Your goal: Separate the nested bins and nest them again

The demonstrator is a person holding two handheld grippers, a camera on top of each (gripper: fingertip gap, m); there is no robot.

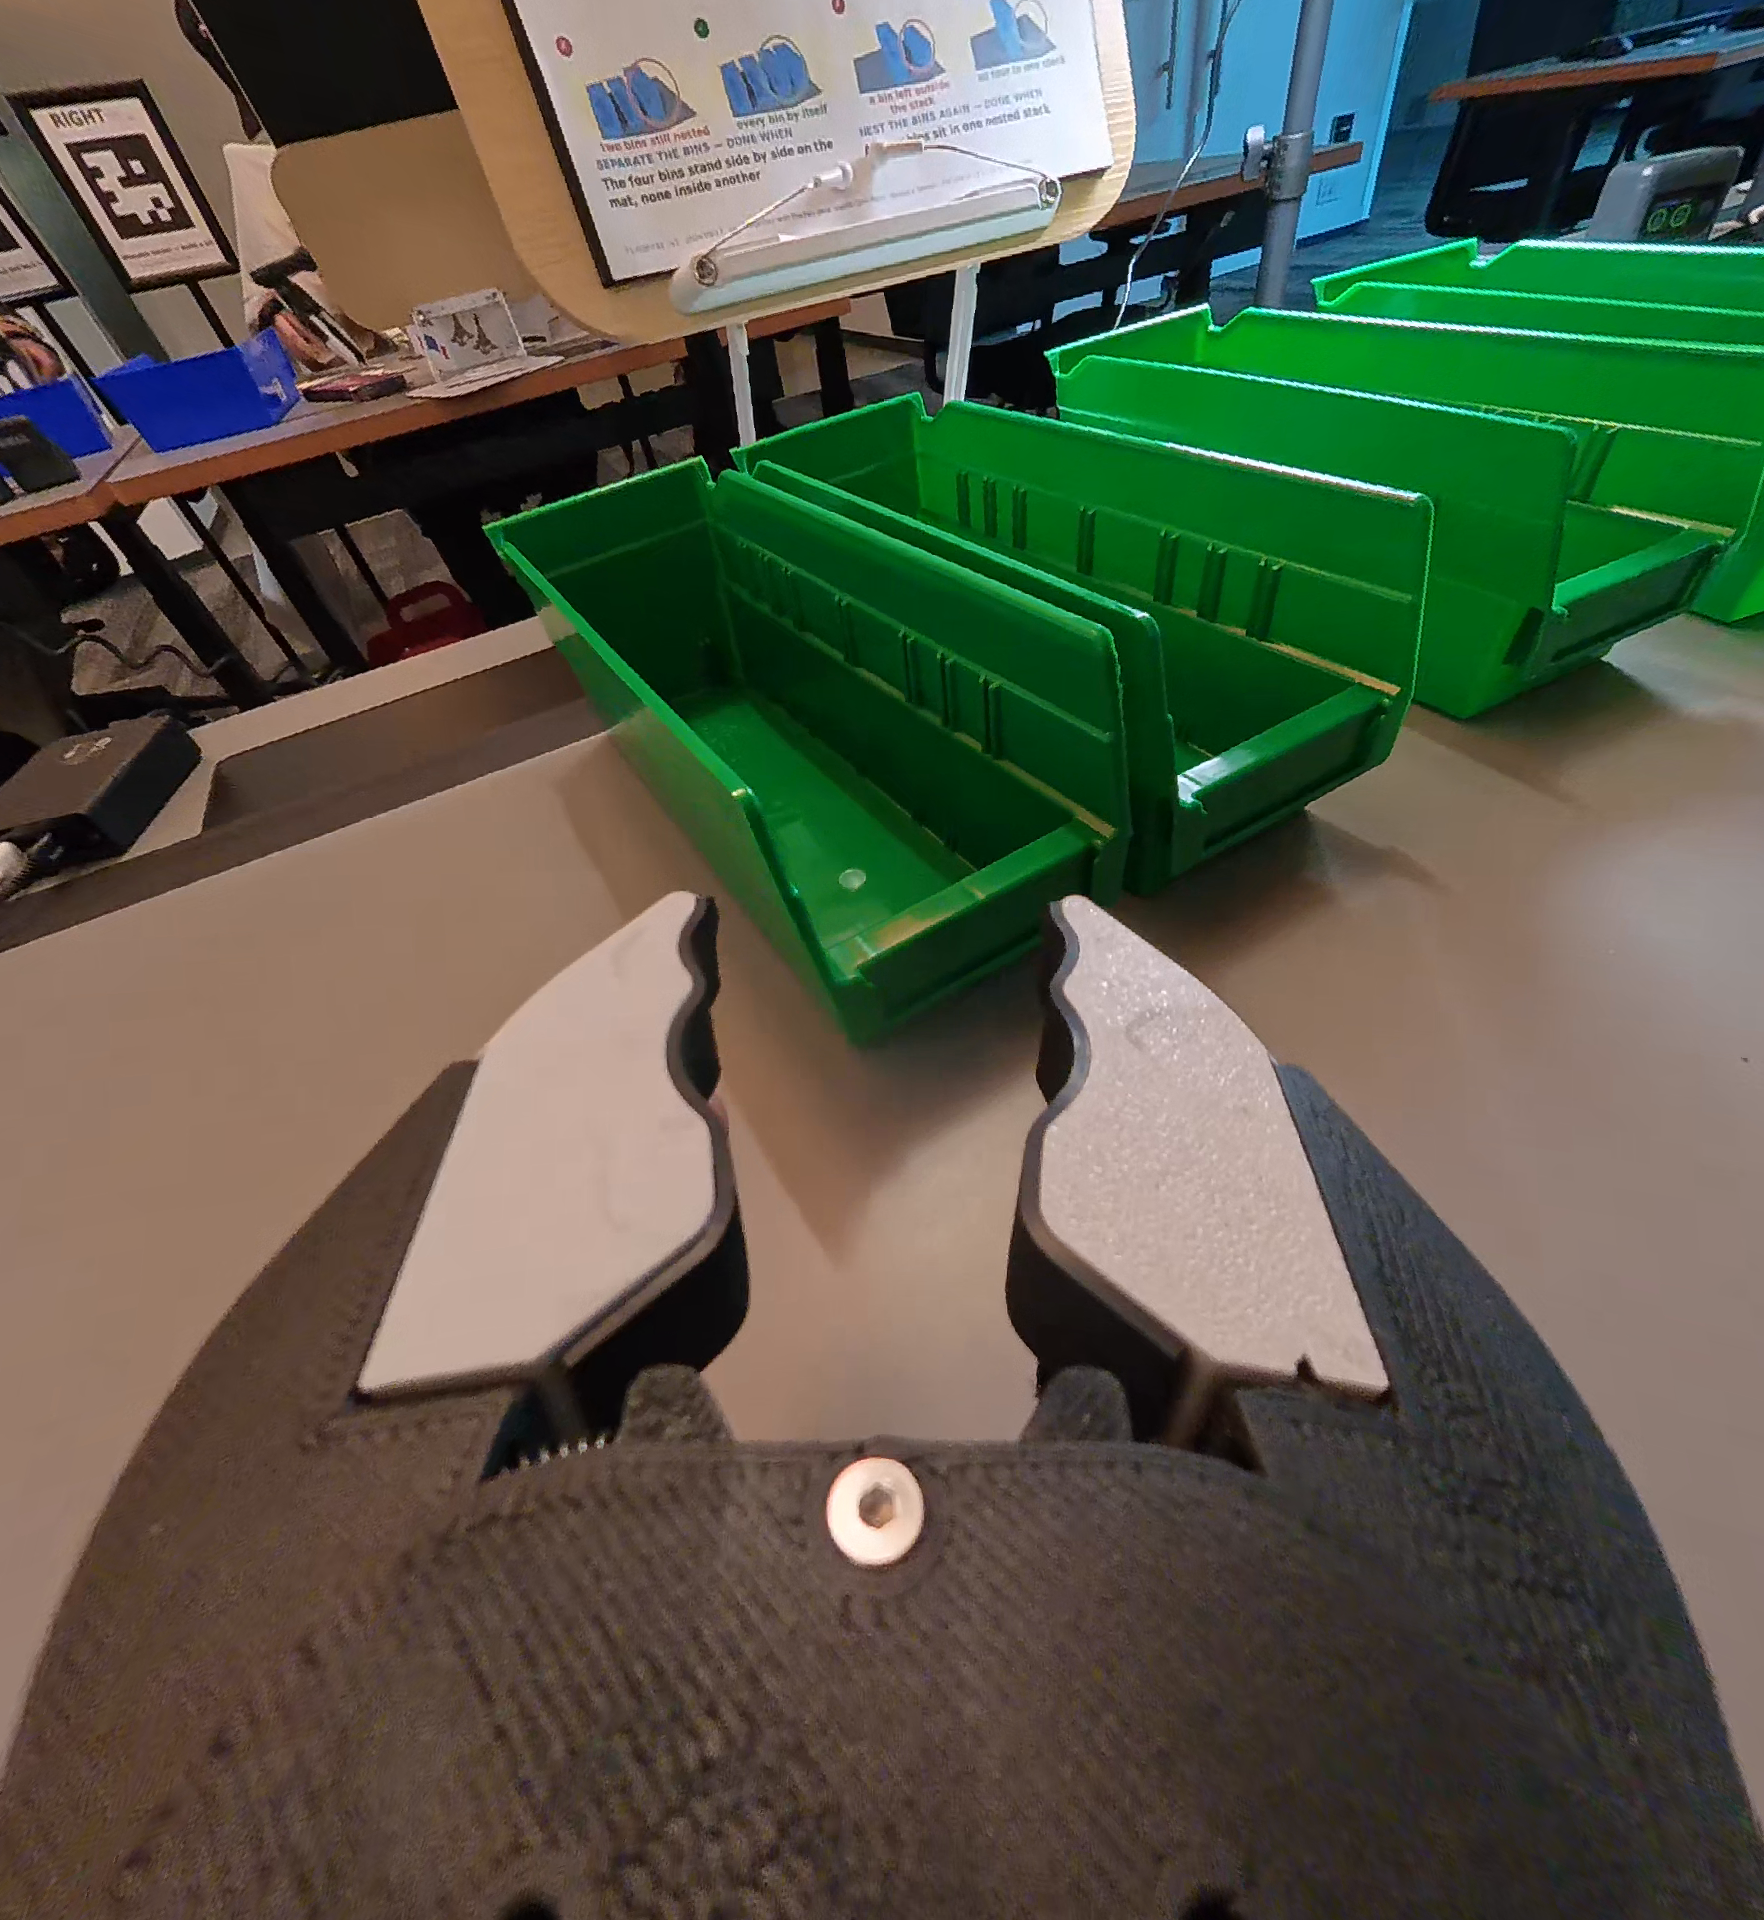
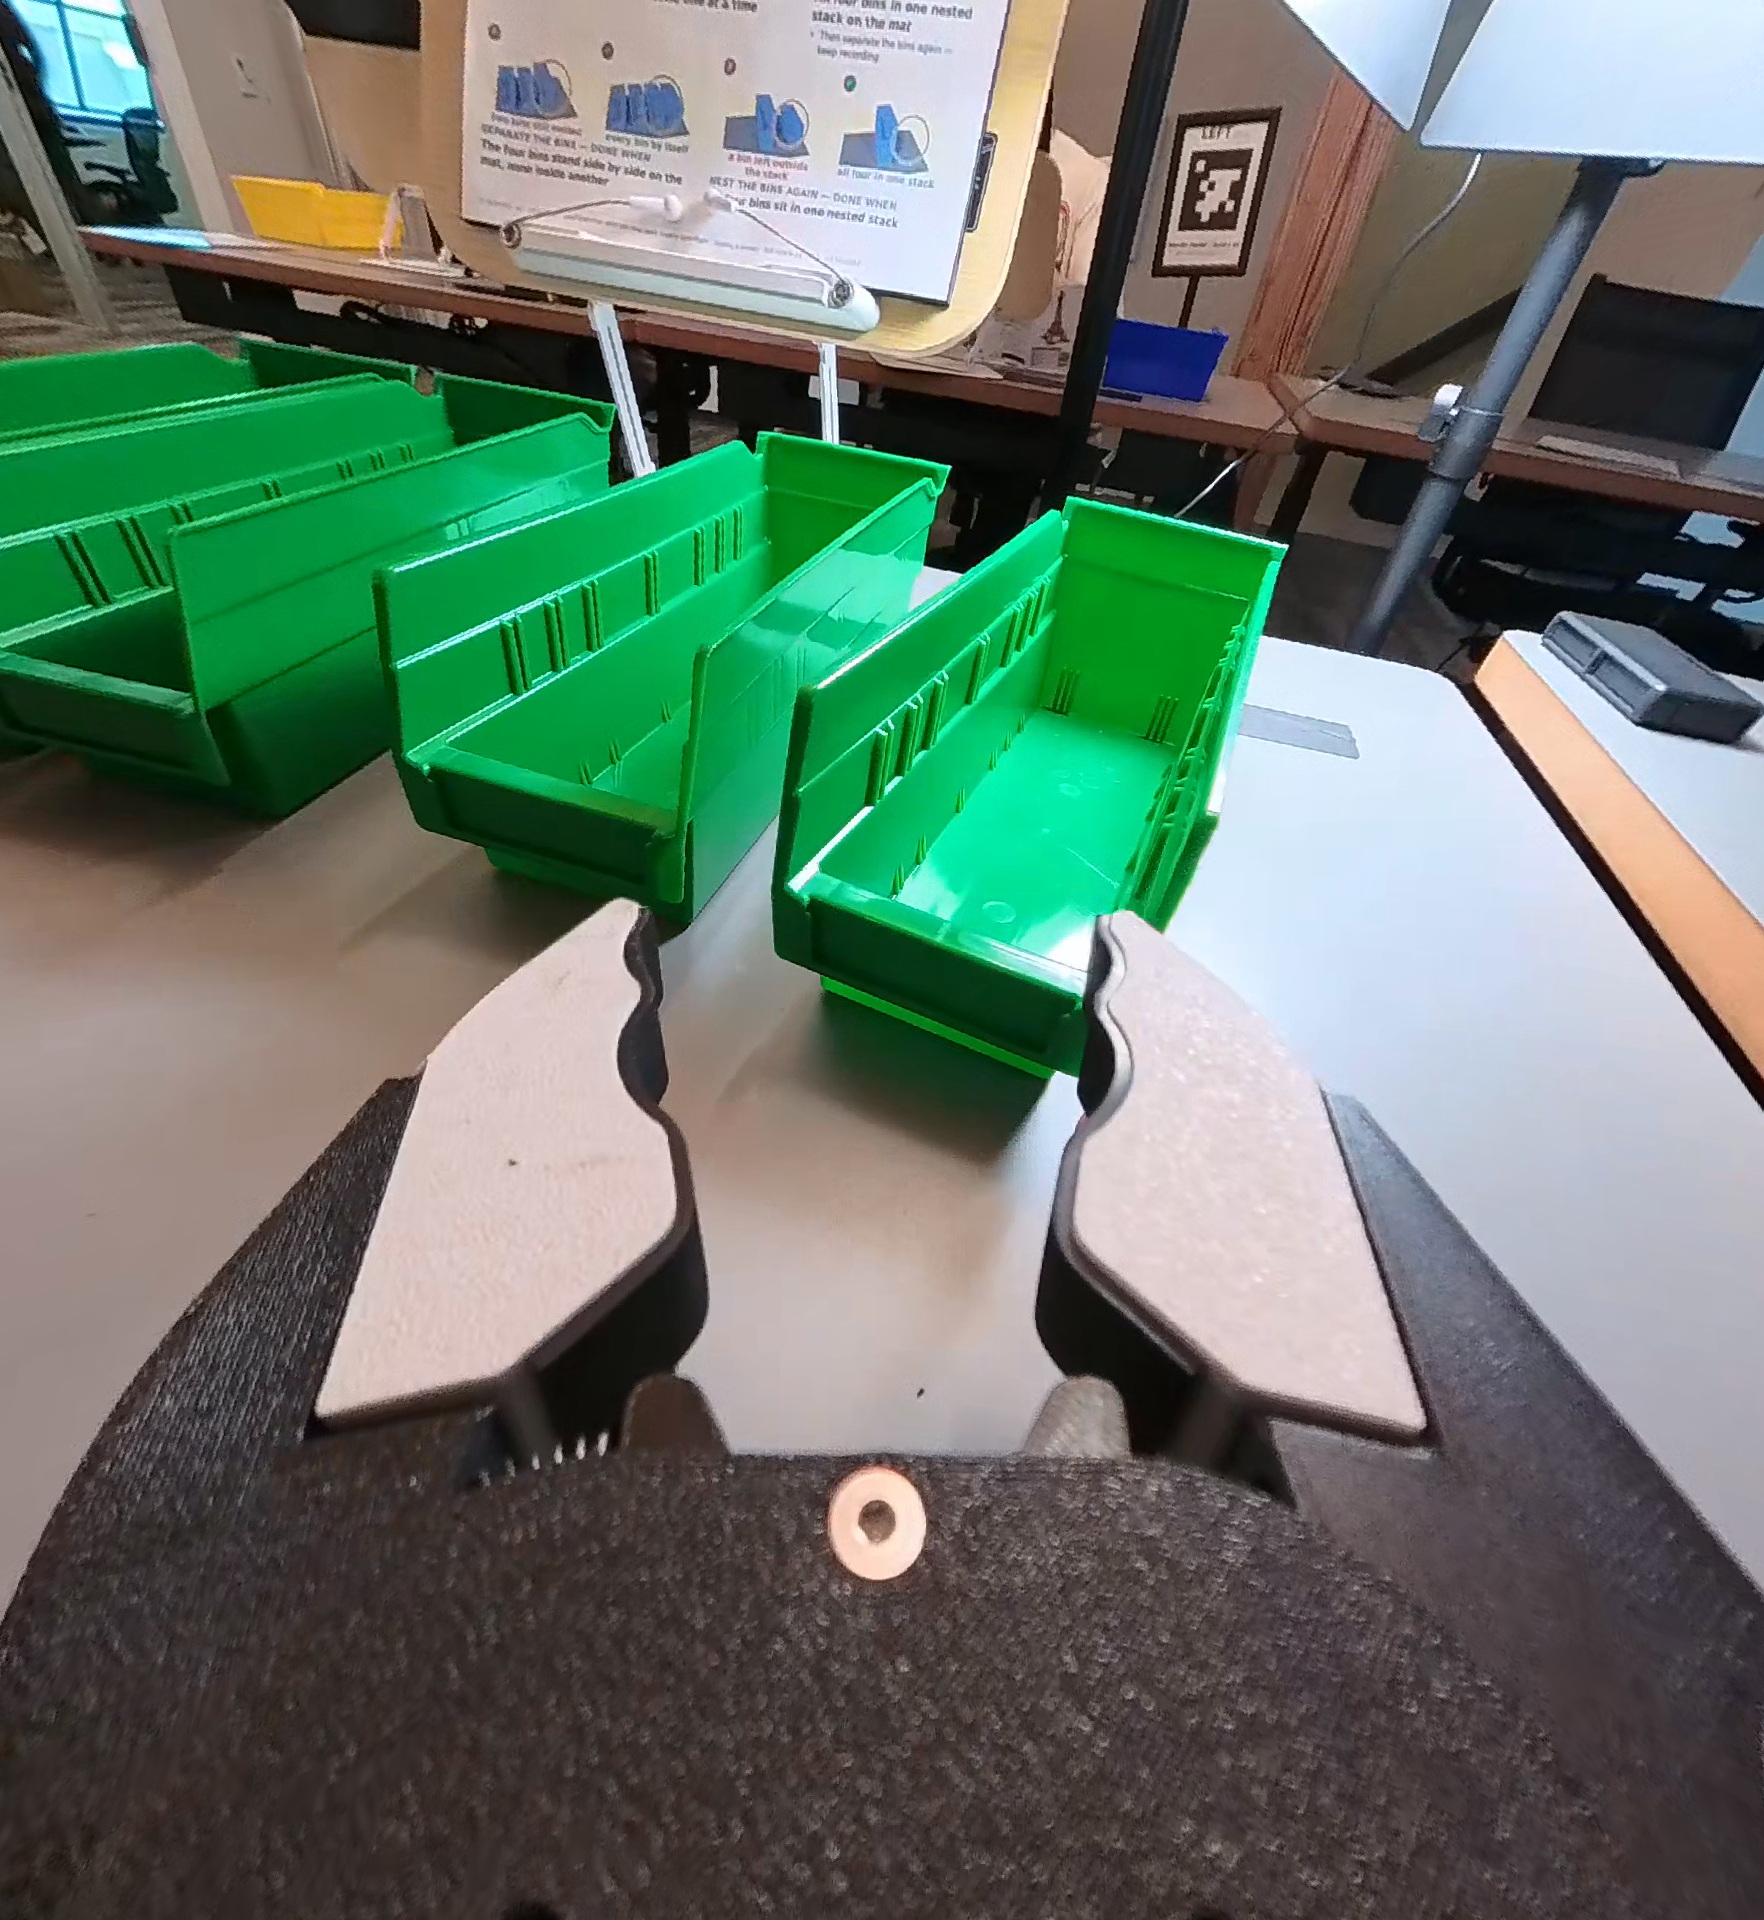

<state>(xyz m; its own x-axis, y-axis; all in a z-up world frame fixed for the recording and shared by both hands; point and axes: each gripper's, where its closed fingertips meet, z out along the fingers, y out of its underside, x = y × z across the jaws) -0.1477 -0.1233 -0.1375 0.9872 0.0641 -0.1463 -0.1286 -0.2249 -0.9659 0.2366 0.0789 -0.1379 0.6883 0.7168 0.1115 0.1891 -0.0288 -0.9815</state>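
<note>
Both grippers, left point(image 1: 878, 925) and right point(image 2: 873, 935), jaws apart, empty; farthest green bins point(image 1: 1626, 312) cut off by the frame edge.

You can see an instruction sheet point(image 1: 816, 114) with printed words and little blue bin drawings, clipped to a wooden board point(image 1: 504, 208) standing far behind the green bins. Far left hang two framed black-and-white square-code signs point(image 1: 135, 182), each with a word on top. In the right wrist view, one more code sign point(image 2: 1216, 192) stands far right.
</note>
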